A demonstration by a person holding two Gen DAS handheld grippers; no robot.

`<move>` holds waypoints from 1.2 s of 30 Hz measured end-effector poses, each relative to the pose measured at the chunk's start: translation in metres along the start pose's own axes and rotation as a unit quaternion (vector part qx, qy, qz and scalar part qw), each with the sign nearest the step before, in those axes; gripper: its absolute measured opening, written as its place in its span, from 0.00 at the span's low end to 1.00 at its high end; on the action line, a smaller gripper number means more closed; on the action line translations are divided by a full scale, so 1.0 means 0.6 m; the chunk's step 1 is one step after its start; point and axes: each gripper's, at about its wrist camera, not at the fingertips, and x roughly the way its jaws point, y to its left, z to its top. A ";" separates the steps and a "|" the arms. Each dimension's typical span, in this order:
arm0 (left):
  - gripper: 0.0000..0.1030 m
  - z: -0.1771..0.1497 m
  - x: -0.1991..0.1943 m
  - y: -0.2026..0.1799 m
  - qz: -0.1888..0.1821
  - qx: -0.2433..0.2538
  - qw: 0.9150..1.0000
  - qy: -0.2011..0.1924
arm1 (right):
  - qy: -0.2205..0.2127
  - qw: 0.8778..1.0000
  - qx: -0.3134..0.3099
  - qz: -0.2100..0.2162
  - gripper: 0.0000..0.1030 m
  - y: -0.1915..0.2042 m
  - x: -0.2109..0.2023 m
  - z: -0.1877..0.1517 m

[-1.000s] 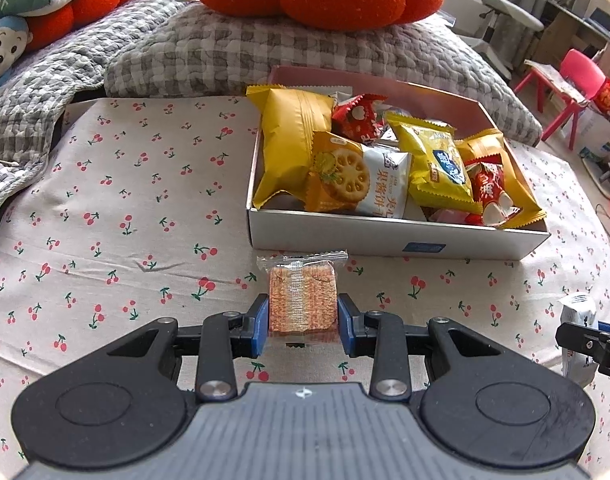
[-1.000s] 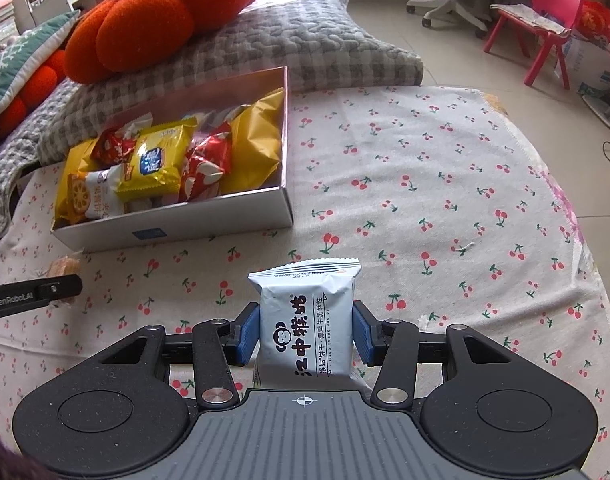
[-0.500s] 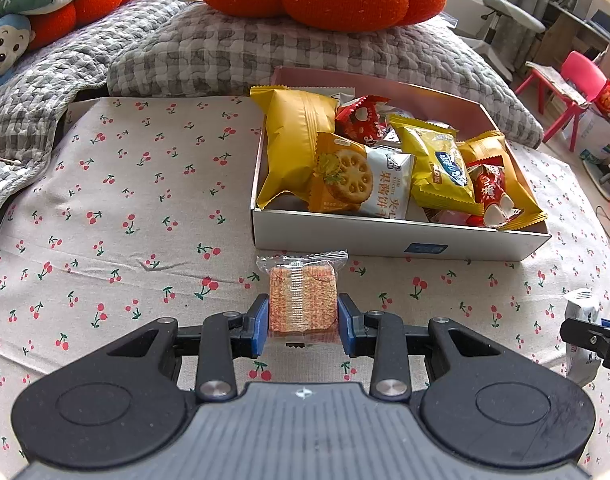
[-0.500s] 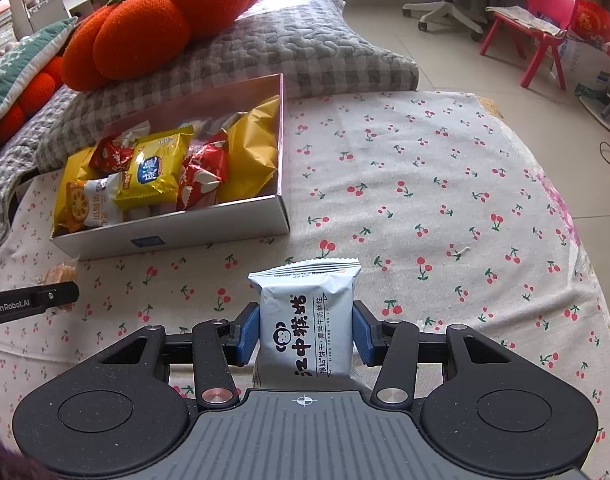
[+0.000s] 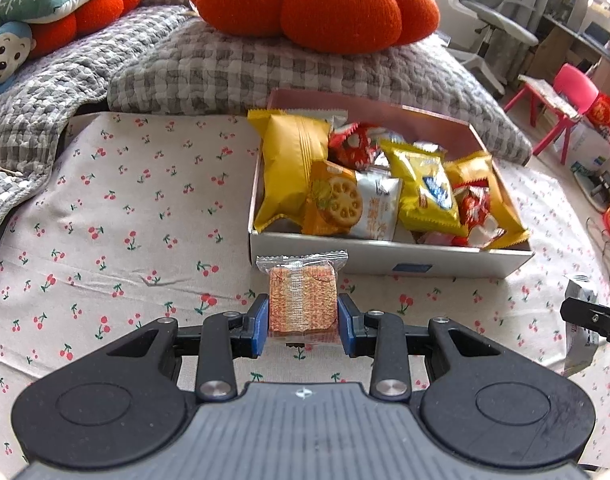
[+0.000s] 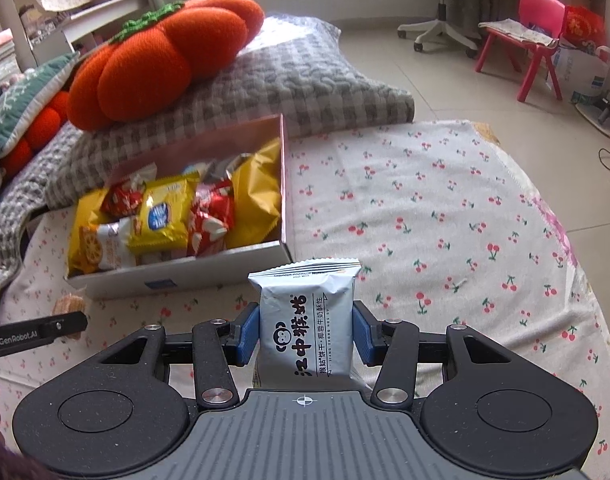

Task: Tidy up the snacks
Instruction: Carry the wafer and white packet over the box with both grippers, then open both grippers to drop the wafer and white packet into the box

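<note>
The left gripper is pinching a clear-wrapped orange crispy noodle cake by its two side edges, just in front of the white snack box. The cake is looking light and stiff but brittle, so I think a soft squeeze on the flat sides is best. The right gripper is pinching a pale blue biscuit packet at its middle. This puffy foil packet is probably slippery and crushable. Both are hanging above the cherry-print sheet, near the already full box.
</note>
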 end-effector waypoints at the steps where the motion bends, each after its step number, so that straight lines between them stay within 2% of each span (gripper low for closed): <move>1: 0.31 0.003 -0.002 0.001 -0.002 -0.003 1.000 -0.002 | -0.004 1.000 0.002 0.002 0.46 -0.001 -0.002 0.003; 5: 0.31 0.014 -0.012 0.013 -0.010 -0.019 1.000 -0.014 | -0.022 1.000 0.010 0.012 0.46 -0.001 -0.010 0.018; 11: 0.31 0.042 -0.013 0.021 -0.016 -0.030 0.998 -0.056 | -0.048 0.998 0.028 0.041 0.46 0.010 -0.005 0.047; 16: 0.31 0.069 -0.010 0.004 -0.030 -0.016 0.995 -0.095 | -0.050 0.995 0.047 0.073 0.46 0.028 0.024 0.072; 19: 0.31 0.088 0.000 -0.013 -0.042 -0.014 0.994 -0.103 | -0.044 0.994 0.057 0.081 0.46 0.046 0.055 0.090; 22: 0.31 0.110 0.011 -0.031 -0.061 -0.011 0.991 -0.115 | -0.070 0.989 0.079 0.108 0.47 0.067 0.075 0.120; 23: 0.34 0.117 0.013 -0.035 -0.068 -0.009 0.990 -0.123 | -0.091 0.985 0.087 0.120 0.49 0.075 0.075 0.128; 24: 0.51 0.120 0.015 -0.037 -0.070 -0.008 0.989 -0.134 | -0.108 0.982 0.093 0.125 0.59 0.080 0.074 0.132; 25: 0.62 0.120 0.016 -0.036 -0.067 -0.009 0.988 -0.142 | -0.121 0.980 0.101 0.123 0.67 0.082 0.071 0.132; 26: 0.71 0.117 0.015 -0.035 -0.061 -0.009 0.987 -0.151 | -0.131 0.978 0.112 0.114 0.80 0.082 0.068 0.129; 29: 0.62 0.105 0.016 -0.031 -0.061 0.005 0.987 -0.147 | -0.125 0.977 0.139 0.106 0.82 0.070 0.067 0.124; 34: 0.62 0.097 0.006 -0.014 -0.047 -0.005 0.989 -0.137 | -0.117 0.979 0.134 0.101 0.82 0.060 0.051 0.120; 36: 0.66 0.096 -0.001 -0.013 -0.037 -0.011 0.990 -0.134 | -0.105 0.979 0.136 0.107 0.82 0.057 0.045 0.116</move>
